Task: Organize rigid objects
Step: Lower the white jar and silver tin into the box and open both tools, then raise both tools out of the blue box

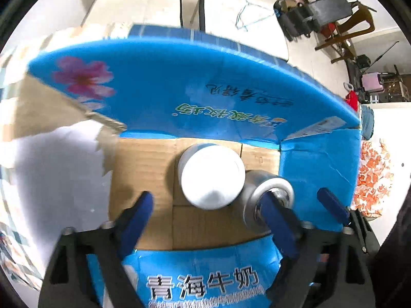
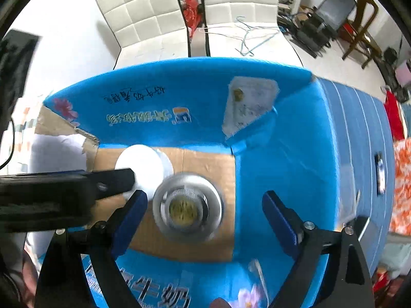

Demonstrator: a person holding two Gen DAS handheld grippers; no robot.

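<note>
Both claws hang over an open blue box (image 1: 318, 169) with a brown cardboard floor (image 1: 143, 169).

In the left wrist view, the left claw (image 1: 208, 205) is nearest, just above the near wall of the box. Its two blue fingers (image 1: 136, 215) are wide apart and hold nothing. Past them, a white jar (image 1: 213, 177) stands on the floor of the box, near the middle. Just beside the jar, toward the right wall of the box, is a silver can (image 1: 267, 192). The two look like they touch. Another blue-tipped claw pokes in on that side, and one of its fingers covers part of the can.

In the right wrist view, the right claw (image 2: 205, 205) is also open, with its blue fingers (image 2: 280, 220) far apart. The silver can (image 2: 187, 208) sits between them on the box floor, but the fingers do not touch it. The can is blurry. Behind it and to the left stands the white jar (image 2: 141, 166). A black arm of the other claw (image 2: 64, 192) reaches across toward the jar.

Beyond the far wall of the box is a white table (image 2: 77, 51). Farther back are white padded chairs (image 2: 143, 12) and a brown wooden chair (image 2: 362, 23).
</note>
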